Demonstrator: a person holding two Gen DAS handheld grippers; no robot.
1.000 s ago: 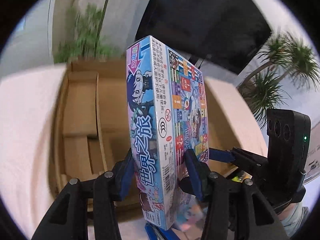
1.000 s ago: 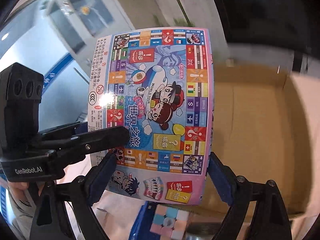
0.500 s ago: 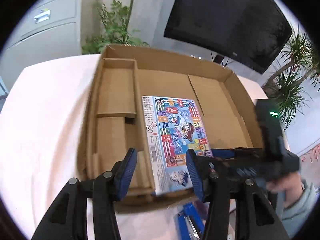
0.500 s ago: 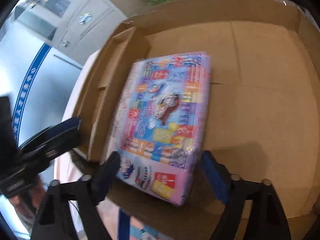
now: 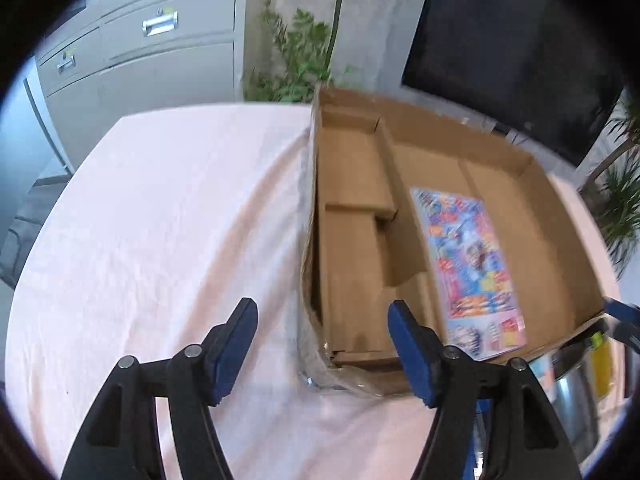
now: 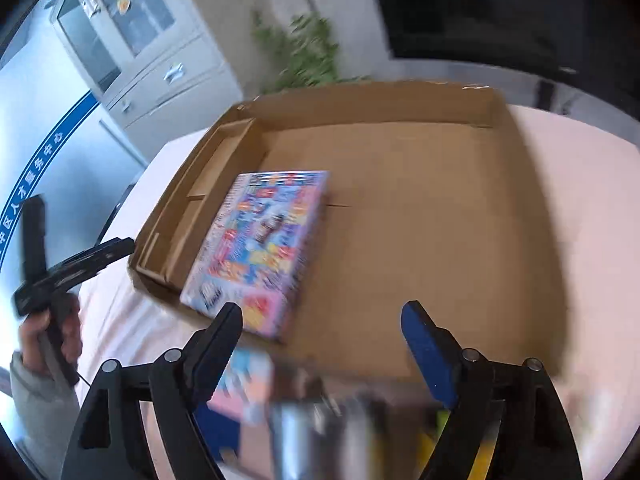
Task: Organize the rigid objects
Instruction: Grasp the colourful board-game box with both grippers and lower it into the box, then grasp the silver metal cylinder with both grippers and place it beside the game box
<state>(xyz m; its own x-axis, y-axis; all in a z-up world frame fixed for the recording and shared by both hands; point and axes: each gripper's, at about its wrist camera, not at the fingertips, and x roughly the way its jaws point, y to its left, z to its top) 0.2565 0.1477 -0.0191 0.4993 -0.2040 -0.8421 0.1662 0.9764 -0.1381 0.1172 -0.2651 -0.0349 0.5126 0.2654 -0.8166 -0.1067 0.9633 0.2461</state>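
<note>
A colourful board game box (image 5: pixel 470 258) lies flat in the open cardboard box (image 5: pixel 352 216), beside its left divider; it also shows in the right wrist view (image 6: pixel 260 248) inside the cardboard box (image 6: pixel 440 240). My left gripper (image 5: pixel 322 346) is open and empty, over the tablecloth at the cardboard box's near left corner. My right gripper (image 6: pixel 322 344) is open and empty, above the cardboard box's near edge. The left gripper also shows in the right wrist view (image 6: pixel 76 260), held off to the left of the box.
A pink cloth (image 5: pixel 160 220) covers the table. A metal pot (image 5: pixel 576 392), a yellow item (image 5: pixel 600 364) and a blurred pastel cube (image 6: pixel 244 388) lie in front of the cardboard box. Grey cabinets (image 5: pixel 140 48), plants (image 5: pixel 300 64) and a dark screen (image 5: pixel 512 48) stand behind.
Both grippers let go of the board game box, which went from upright in the air to flat in the cardboard box. Both then pulled back, the left one swinging left.
</note>
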